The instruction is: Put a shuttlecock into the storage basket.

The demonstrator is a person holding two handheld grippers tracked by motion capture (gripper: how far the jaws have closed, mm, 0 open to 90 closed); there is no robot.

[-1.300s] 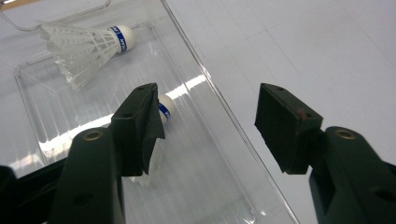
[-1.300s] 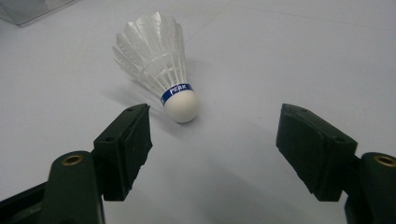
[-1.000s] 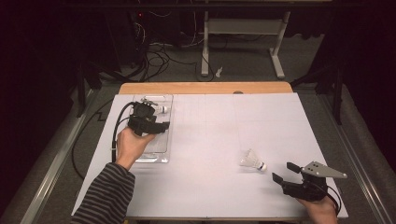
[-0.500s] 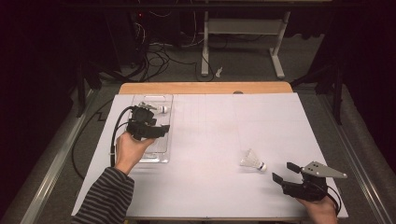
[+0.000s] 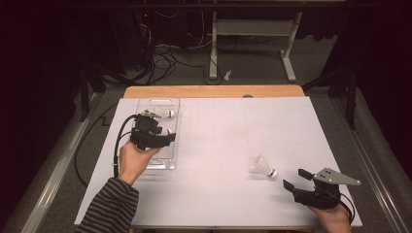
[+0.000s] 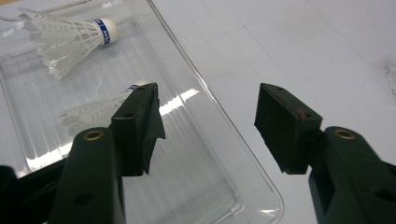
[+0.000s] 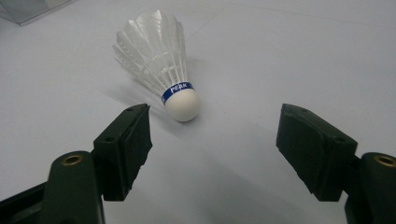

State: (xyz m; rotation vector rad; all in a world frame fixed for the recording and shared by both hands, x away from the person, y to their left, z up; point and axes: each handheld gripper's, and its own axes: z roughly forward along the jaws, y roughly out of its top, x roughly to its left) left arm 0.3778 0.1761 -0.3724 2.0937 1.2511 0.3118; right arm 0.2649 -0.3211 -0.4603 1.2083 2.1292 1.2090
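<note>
A clear plastic tray [image 5: 167,164] lies at the table's left. One white shuttlecock [image 5: 164,114] rests at its far end. In the left gripper view that shuttlecock [image 6: 70,39] lies on its side, and a second one [image 6: 91,114] sits partly hidden behind a jaw. My left gripper [image 5: 165,130] hovers over the tray, open [image 6: 208,116] with nothing between its jaws. Another shuttlecock [image 5: 262,168] lies on the white table cover at the right, cork toward my right gripper [image 5: 294,178]. In the right gripper view that shuttlecock [image 7: 163,70] lies just beyond the open jaws [image 7: 212,135], untouched.
The white cover [image 5: 218,145] spans the tabletop, with a wooden strip [image 5: 214,91] at the far edge. A black cable [image 5: 119,141] loops from the left gripper off the left side. A stand [image 5: 252,43] and floor cables sit beyond the table.
My left gripper has drifted slightly along the tray toward the near side, still open. The right gripper and the shuttlecock near it have not moved.
</note>
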